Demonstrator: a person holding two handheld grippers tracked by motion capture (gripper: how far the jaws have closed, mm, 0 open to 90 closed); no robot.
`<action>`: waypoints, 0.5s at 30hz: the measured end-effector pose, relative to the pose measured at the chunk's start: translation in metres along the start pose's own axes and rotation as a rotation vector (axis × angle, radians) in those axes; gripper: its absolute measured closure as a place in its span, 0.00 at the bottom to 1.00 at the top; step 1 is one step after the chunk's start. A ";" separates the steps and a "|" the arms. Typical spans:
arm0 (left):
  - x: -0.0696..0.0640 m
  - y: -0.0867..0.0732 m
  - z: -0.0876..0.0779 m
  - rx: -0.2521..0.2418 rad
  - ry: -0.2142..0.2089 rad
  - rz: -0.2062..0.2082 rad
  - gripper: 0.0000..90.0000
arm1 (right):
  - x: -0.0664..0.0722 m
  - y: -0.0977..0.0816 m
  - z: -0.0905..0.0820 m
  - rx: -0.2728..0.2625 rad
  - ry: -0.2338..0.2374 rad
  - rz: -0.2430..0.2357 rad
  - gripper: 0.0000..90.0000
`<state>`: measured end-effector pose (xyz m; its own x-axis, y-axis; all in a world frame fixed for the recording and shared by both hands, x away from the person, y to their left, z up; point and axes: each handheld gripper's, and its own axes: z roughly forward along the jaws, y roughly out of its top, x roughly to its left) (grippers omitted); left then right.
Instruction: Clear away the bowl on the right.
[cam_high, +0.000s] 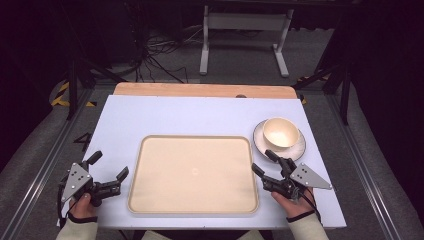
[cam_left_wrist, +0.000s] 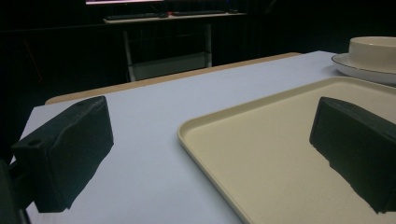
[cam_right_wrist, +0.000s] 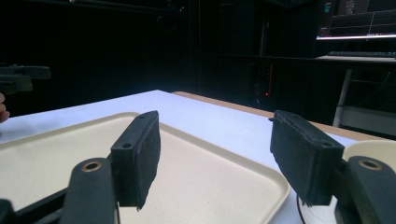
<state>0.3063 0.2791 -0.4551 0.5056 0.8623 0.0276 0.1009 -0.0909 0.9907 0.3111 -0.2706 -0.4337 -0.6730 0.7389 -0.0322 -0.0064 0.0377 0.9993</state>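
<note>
i see my left claw (cam_high: 111, 168) and right claw (cam_high: 263, 161) both spread apart, holding nothing, flanking the tray (cam_high: 194, 175); bowl (cam_high: 280, 133) near the right.

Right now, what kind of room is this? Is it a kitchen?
Probably not a kitchen: more likely a lab or workshop set up for recording. Cables lie on the floor behind the table, a computer screen glows over a desk, and a person holds camera-bearing tongs near a tray and a bowl.

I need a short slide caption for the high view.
Two open claws, left and right, flank a tray beside bowl.
</note>
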 end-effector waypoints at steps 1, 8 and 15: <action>0.000 0.000 0.000 0.000 0.001 -0.001 0.00 | 0.000 0.001 0.000 0.001 0.000 0.000 0.37; -0.001 -0.002 0.001 0.011 0.000 0.015 0.00 | 0.002 0.012 -0.002 -0.006 0.007 0.010 0.38; -0.004 -0.005 0.004 0.014 0.035 0.006 0.00 | 0.000 0.025 -0.004 0.000 -0.022 0.021 0.40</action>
<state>0.3067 0.2741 -0.4610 0.4760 0.8786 0.0382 0.1105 -0.1028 0.9885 0.3080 -0.2719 -0.4088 -0.6566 0.7541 -0.0118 0.0072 0.0219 0.9997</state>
